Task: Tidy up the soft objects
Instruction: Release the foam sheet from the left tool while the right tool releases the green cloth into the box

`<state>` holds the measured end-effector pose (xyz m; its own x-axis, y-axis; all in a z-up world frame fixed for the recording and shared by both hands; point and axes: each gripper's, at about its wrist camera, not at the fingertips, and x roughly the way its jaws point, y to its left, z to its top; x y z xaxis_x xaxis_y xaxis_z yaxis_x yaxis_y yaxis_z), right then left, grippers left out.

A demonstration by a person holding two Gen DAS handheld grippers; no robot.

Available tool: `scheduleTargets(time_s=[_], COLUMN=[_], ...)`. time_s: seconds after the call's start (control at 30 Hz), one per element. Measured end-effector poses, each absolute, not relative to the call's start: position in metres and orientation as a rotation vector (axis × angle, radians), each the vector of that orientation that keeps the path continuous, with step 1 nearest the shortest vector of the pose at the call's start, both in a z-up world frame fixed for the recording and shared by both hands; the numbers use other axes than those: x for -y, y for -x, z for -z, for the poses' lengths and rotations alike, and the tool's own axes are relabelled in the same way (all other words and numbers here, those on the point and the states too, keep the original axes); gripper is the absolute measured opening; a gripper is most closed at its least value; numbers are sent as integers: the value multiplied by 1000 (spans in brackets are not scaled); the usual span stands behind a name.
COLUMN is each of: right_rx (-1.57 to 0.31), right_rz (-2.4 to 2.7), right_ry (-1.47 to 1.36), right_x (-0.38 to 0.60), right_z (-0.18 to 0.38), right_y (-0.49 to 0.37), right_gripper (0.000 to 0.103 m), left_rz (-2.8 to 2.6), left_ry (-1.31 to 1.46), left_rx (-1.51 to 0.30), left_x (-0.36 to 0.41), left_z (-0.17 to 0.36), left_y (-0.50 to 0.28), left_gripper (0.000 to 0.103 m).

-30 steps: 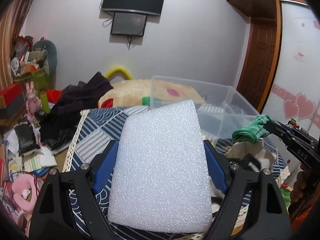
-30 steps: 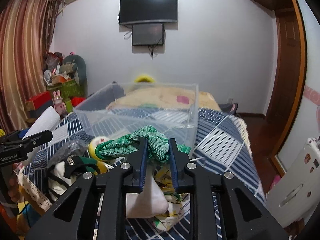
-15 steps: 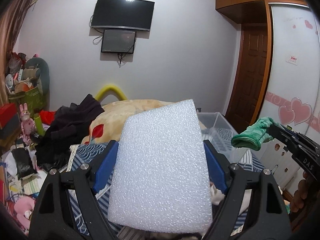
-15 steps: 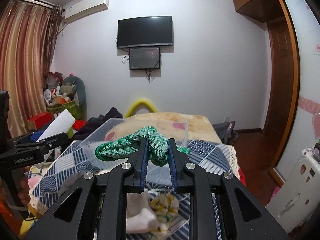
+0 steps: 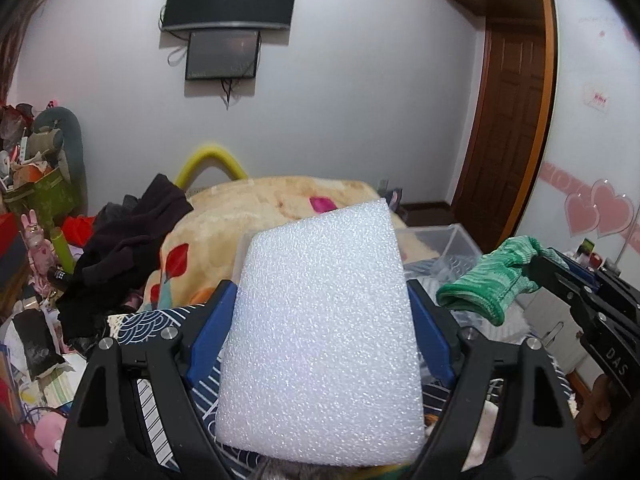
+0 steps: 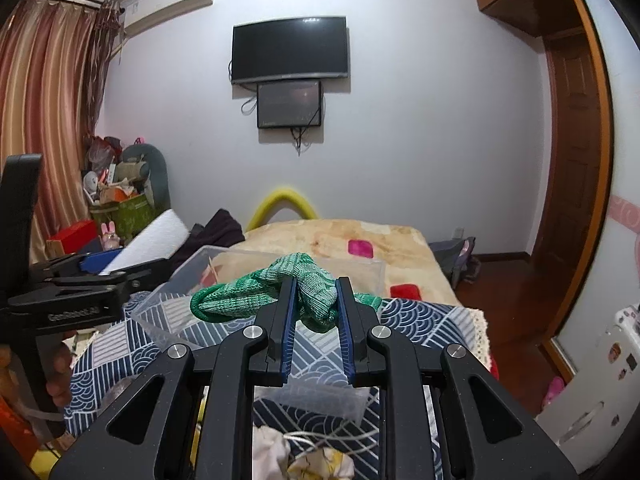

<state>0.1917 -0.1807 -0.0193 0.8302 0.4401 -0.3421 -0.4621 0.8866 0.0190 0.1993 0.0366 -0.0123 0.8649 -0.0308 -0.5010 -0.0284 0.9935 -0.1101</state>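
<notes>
A: Where is the white foam sheet (image 5: pixel 324 332)?
B: Clamped between the blue pads of the left gripper (image 5: pixel 322 320), its jaws spread wide around it, the sheet standing up and filling the middle of the left wrist view.
A: And the green knitted glove (image 6: pixel 288 290)?
B: Pinched in the right gripper (image 6: pixel 316 300), whose jaws are nearly closed on it; the cuff hangs out to the gripper's left.
A: What lies beyond them?
B: Just ahead of the right gripper sits a clear plastic bin (image 6: pixel 172 300) on the bed's blue patterned cover (image 6: pixel 420 320). Further ahead is a beige blanket (image 6: pixel 340 240); dark clothes (image 5: pixel 128 244) are heaped to the left gripper's left.
A: And the far wall?
B: A television (image 6: pixel 290 50) hangs on it.
</notes>
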Motion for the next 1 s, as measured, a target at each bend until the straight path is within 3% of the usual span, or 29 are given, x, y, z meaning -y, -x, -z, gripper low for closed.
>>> scheduleTargets(time_s=[0.57,0.77,1.0], right_rx=[-558,-583,-541], right_rz=[-502,-495,-504], right_ry=[192,219,199], right_x=[156,160,168], right_z=[54,55,41], right_y=[-237,-234,-225], right_gripper=[18,27,38], left_rz=[-8,-18,-7], left_ry=[-38,-63,-59], left_rx=[-682,-689,-631], left_x=[-8,-6,-5], left_z=[44,49,31], left_y=[-265,-263,-239], left_gripper=[83,92,95])
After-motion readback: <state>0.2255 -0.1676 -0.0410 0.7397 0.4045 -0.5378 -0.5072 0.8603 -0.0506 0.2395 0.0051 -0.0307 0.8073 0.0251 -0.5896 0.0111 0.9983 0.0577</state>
